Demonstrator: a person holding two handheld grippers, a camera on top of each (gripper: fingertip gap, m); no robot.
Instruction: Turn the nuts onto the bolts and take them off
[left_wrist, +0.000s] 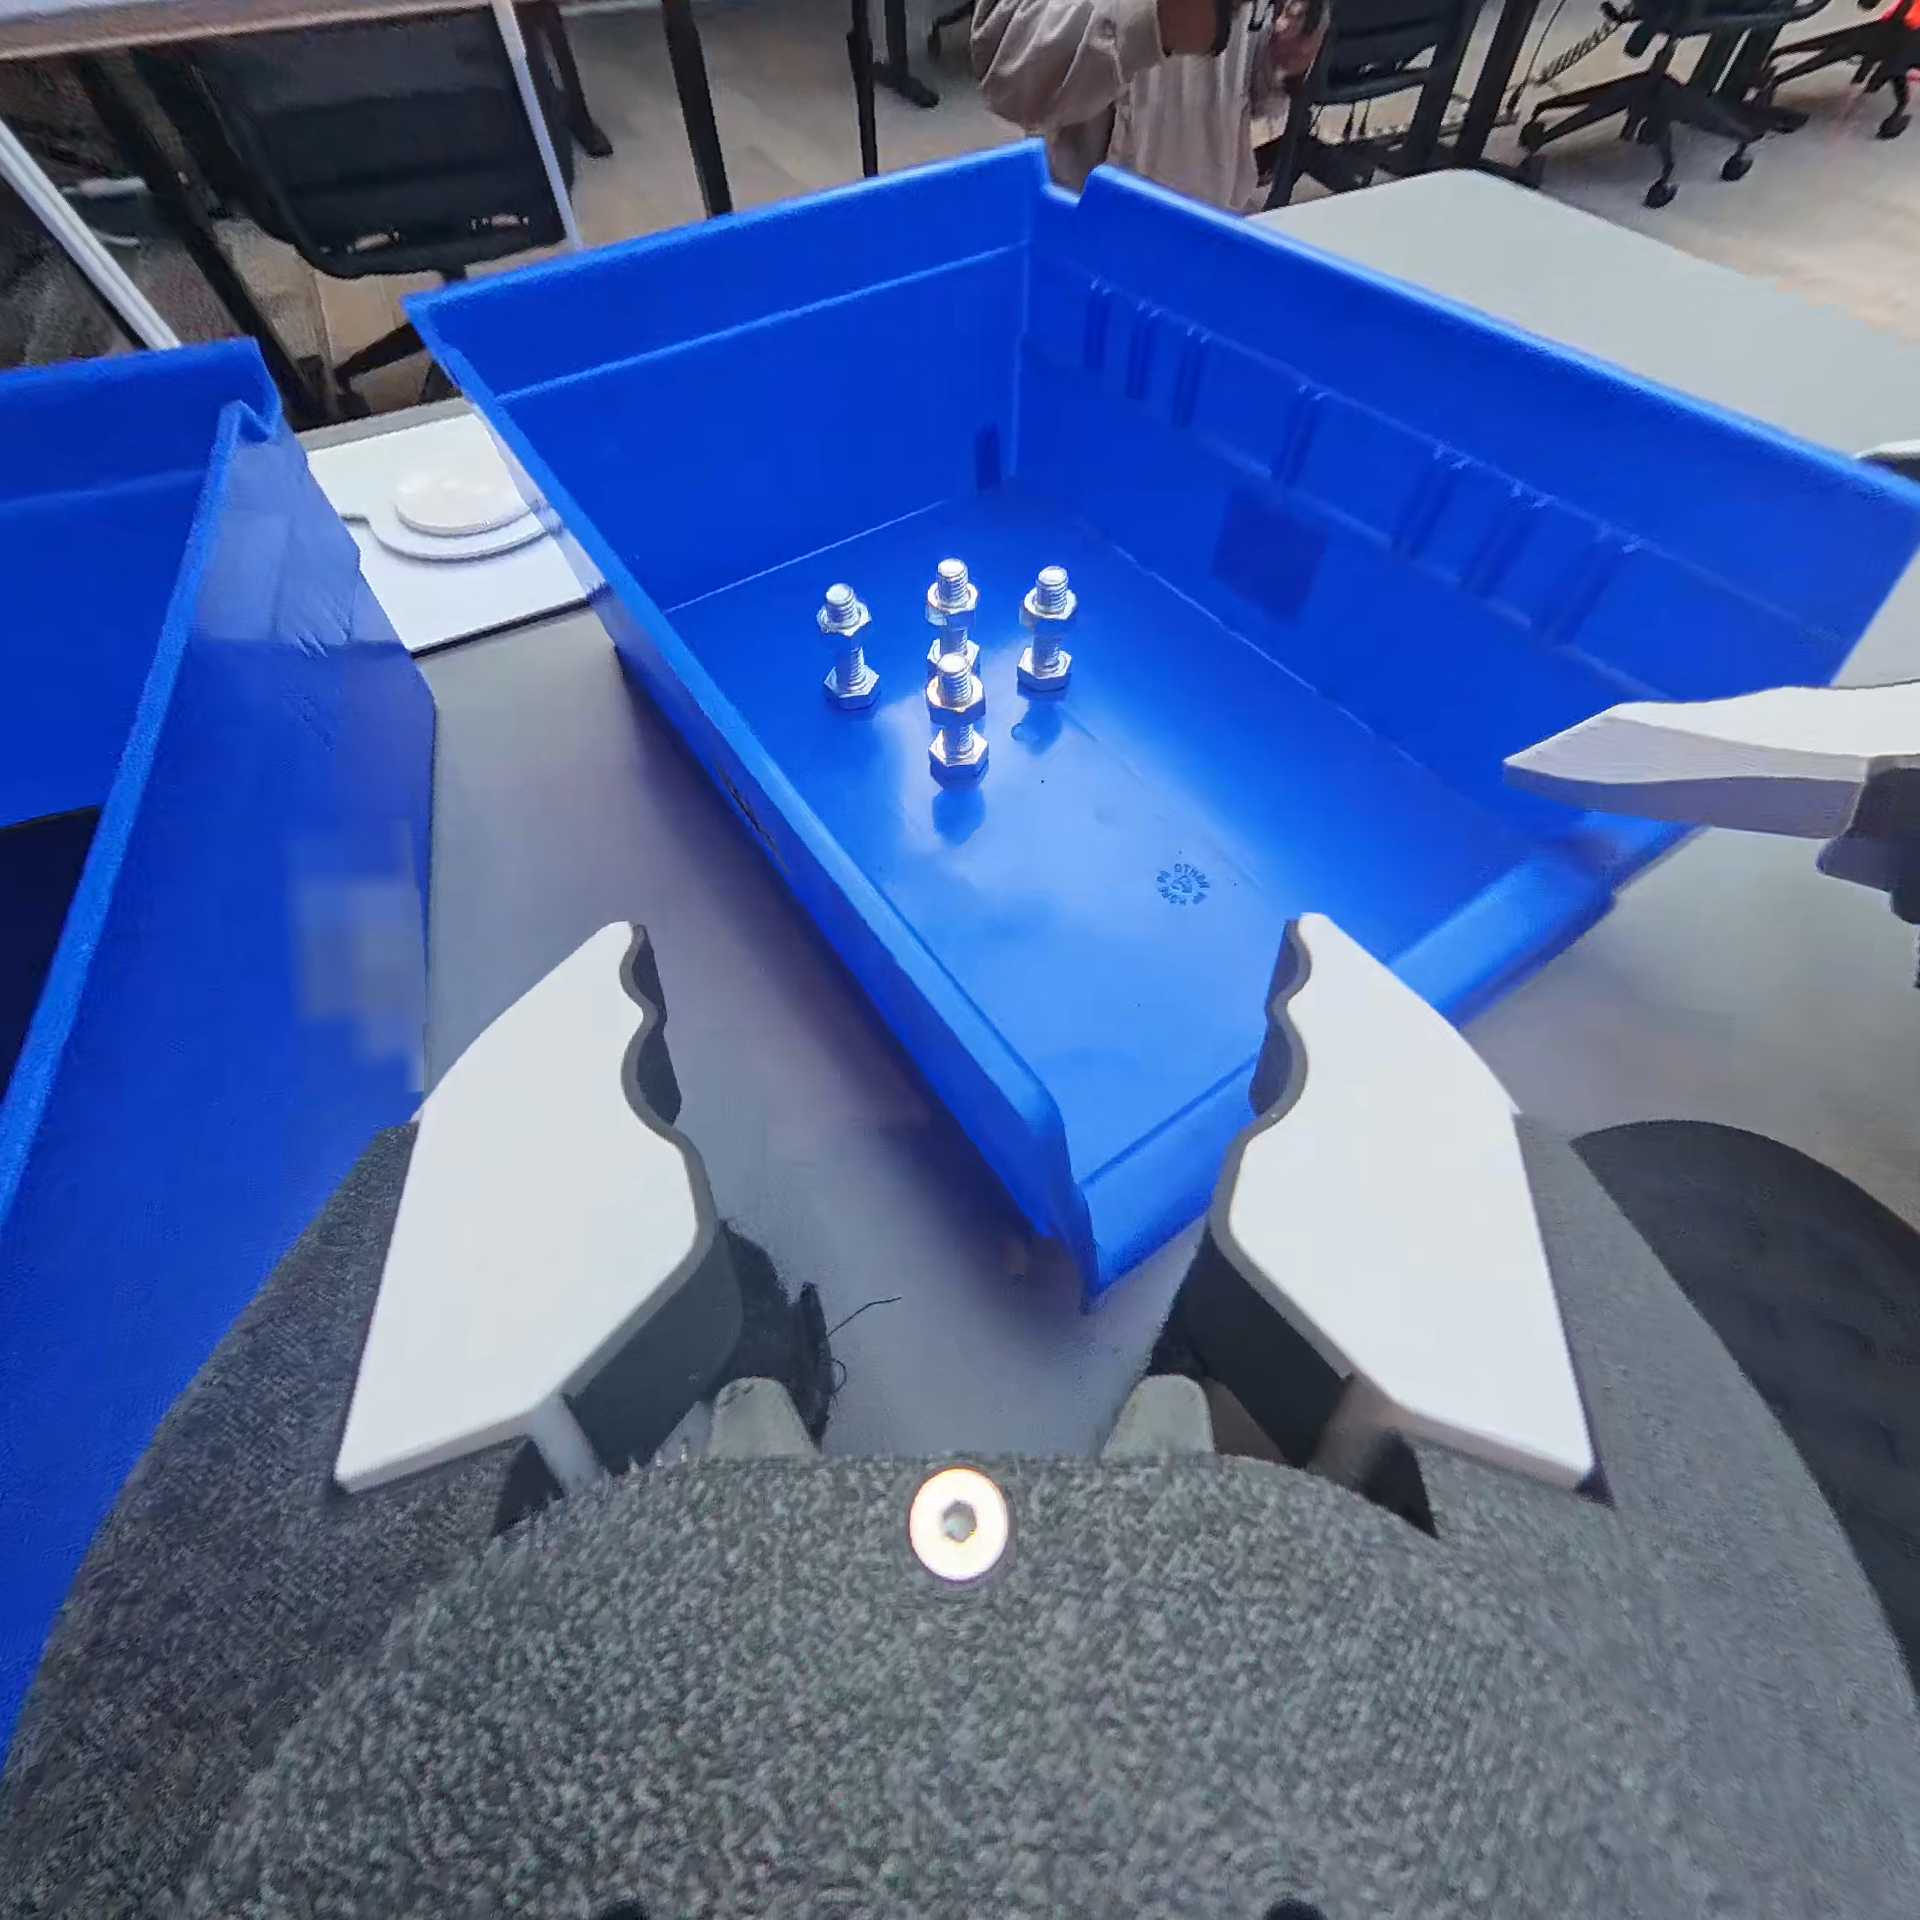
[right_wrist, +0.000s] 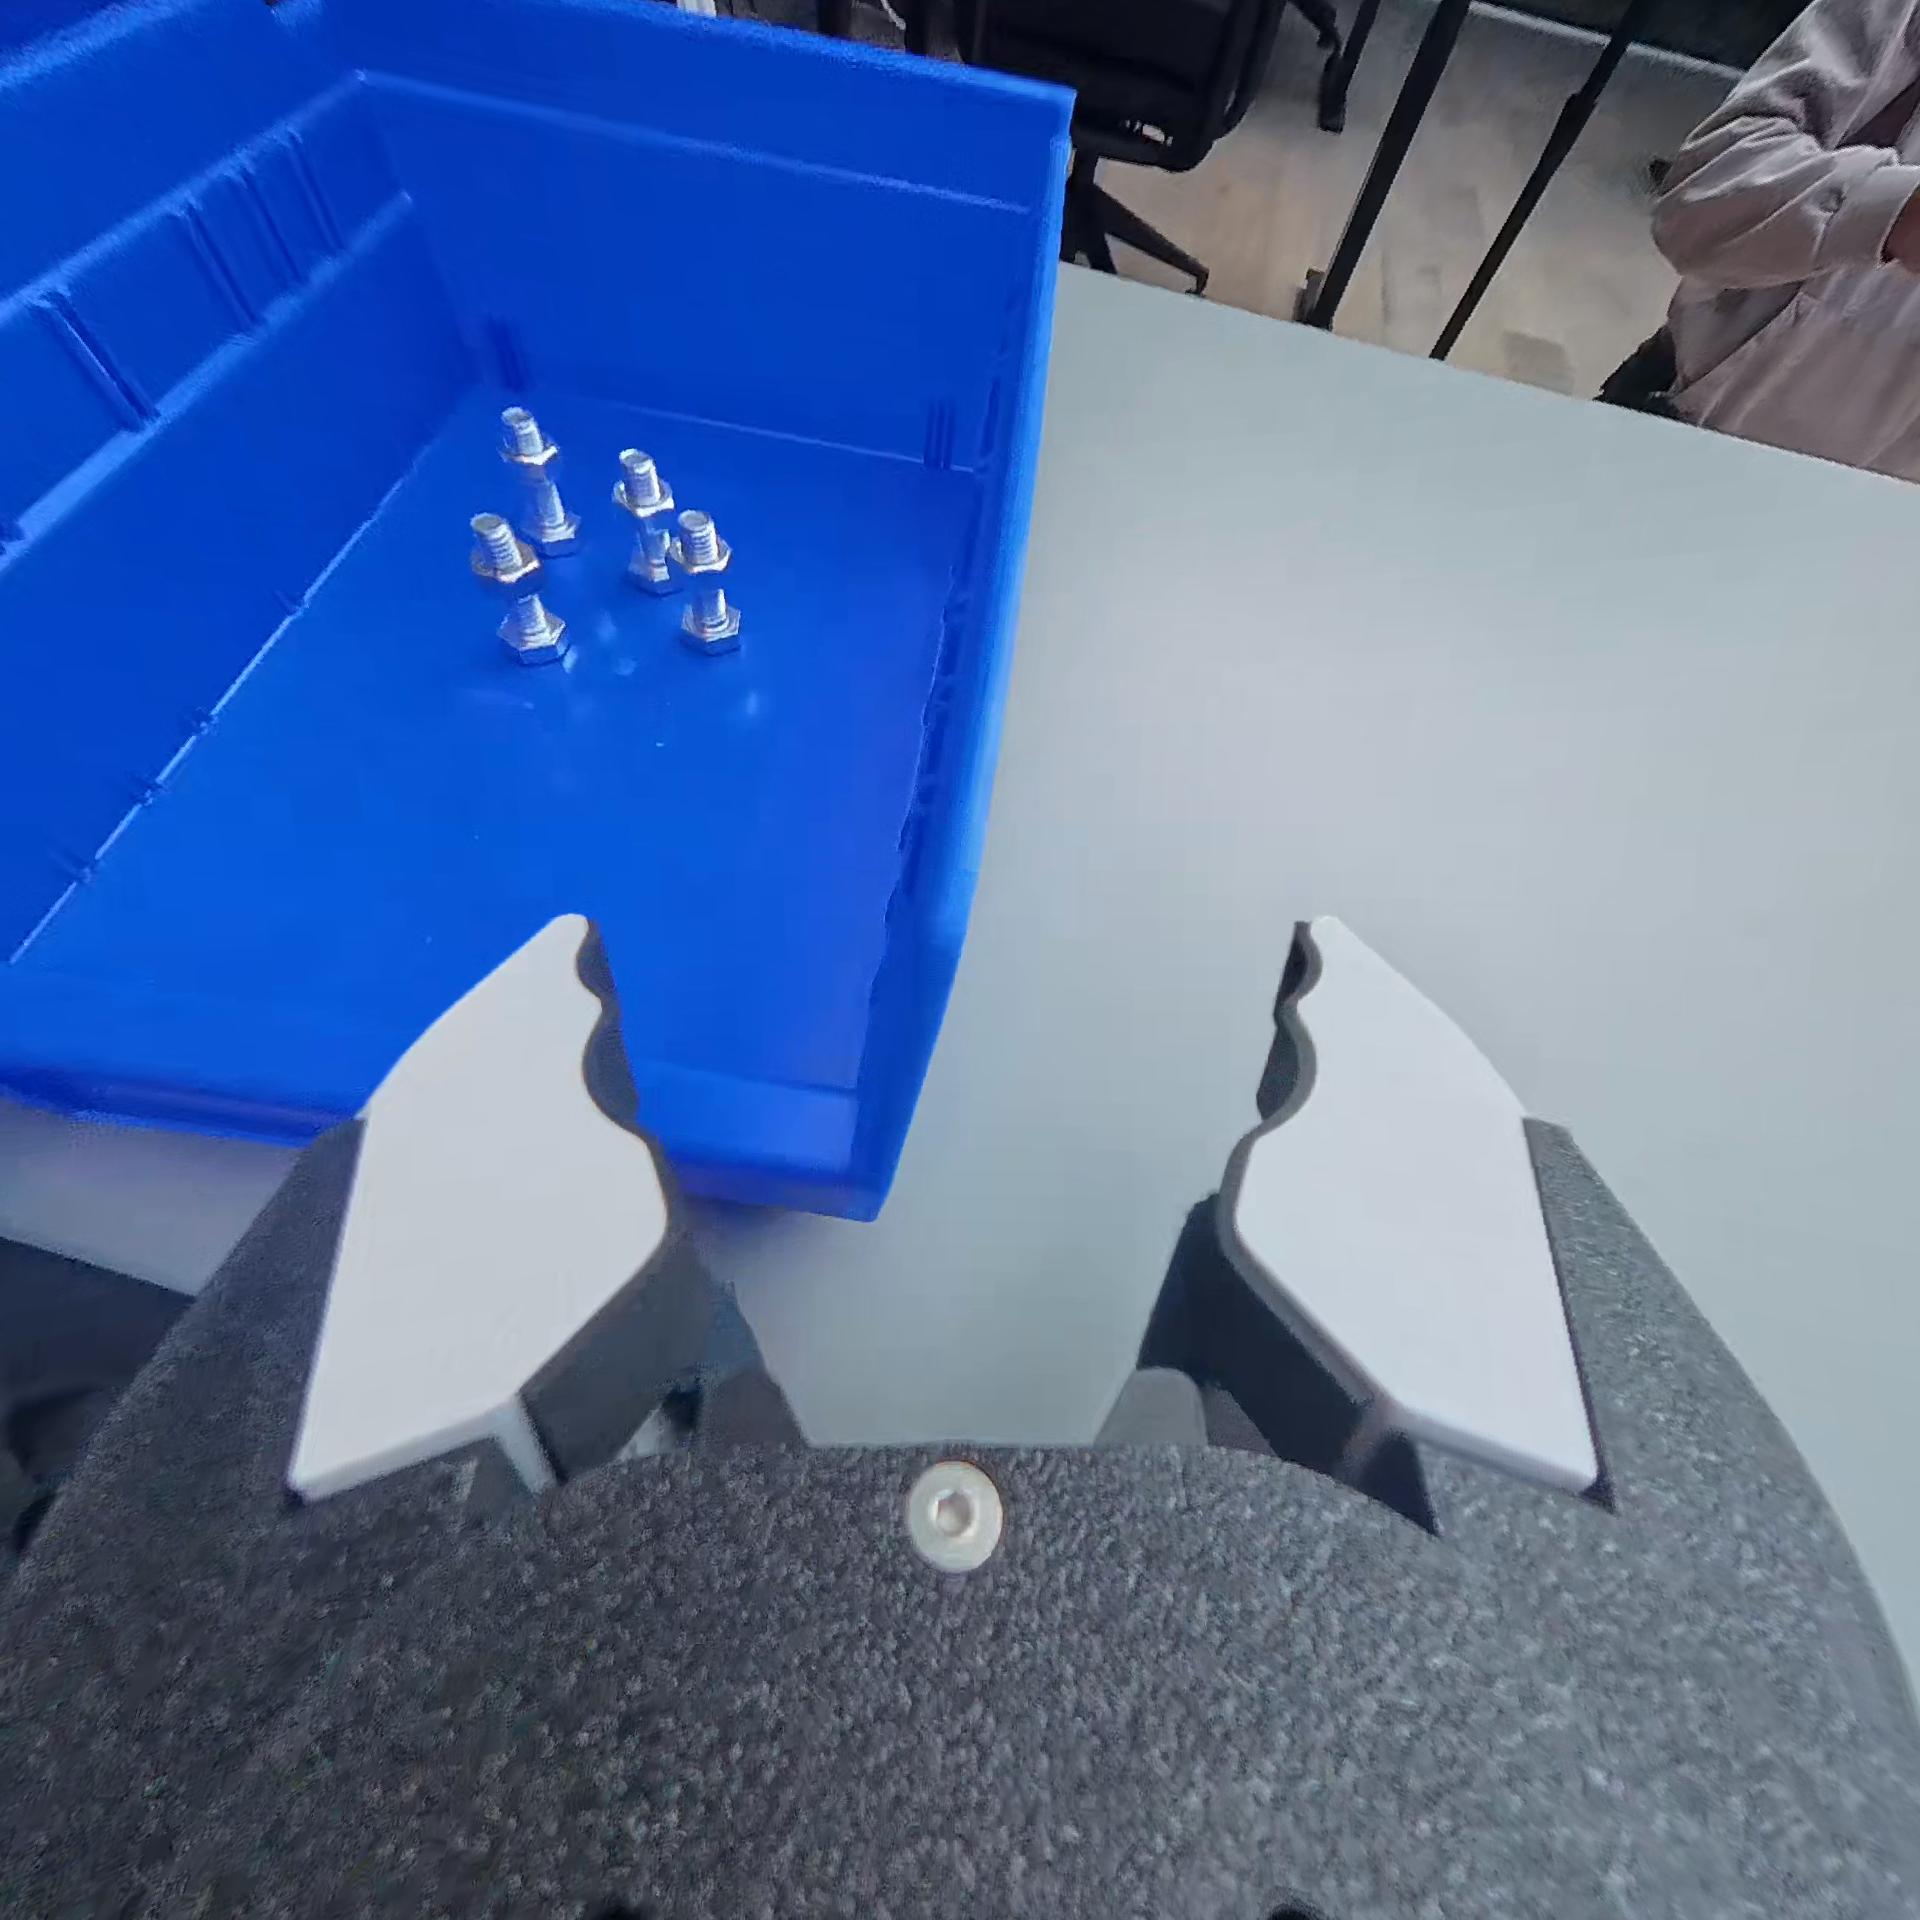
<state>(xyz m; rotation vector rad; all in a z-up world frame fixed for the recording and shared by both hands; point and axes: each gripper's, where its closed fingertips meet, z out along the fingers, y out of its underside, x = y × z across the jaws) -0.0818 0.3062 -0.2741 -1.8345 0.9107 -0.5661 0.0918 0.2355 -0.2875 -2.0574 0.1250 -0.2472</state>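
Currently both tools are released and carry nothing: the left gripper (left_wrist: 961, 997), with pale grey wedge-shaped fingers on a black textured body, stands with its jaws spread wide, and the right gripper (right_wrist: 940, 997), of the same build, is likewise spread. The work pieces are four short silver hex-head bolts (left_wrist: 954, 665), each standing head-down on the floor of the open-fronted blue plastic bin (left_wrist: 1143, 935), and each carries a silver hex nut (left_wrist: 844, 620) threaded high on its shank, near the tip. They form a tight cluster toward the rear of the bin, close together but apparently not touching. The step in hand is judged to be the approach to a first bolt. For a clean result, select an outer bolt of the cluster, so that the fingers do not topple its neighbours; pin the head or lower shank with one gripper, seat the other squarely on two opposite flats of the nut, and rotate in short strokes with regrasping. Relative to the tools, the cluster lies ahead of the left gripper, beyond the bin's low front lip, and ahead and to the left of the right gripper, which hangs above the bin's front corner and the grey tabletop (right_wrist: 1403, 675). A second blue bin (left_wrist: 156, 831) stands to the left.
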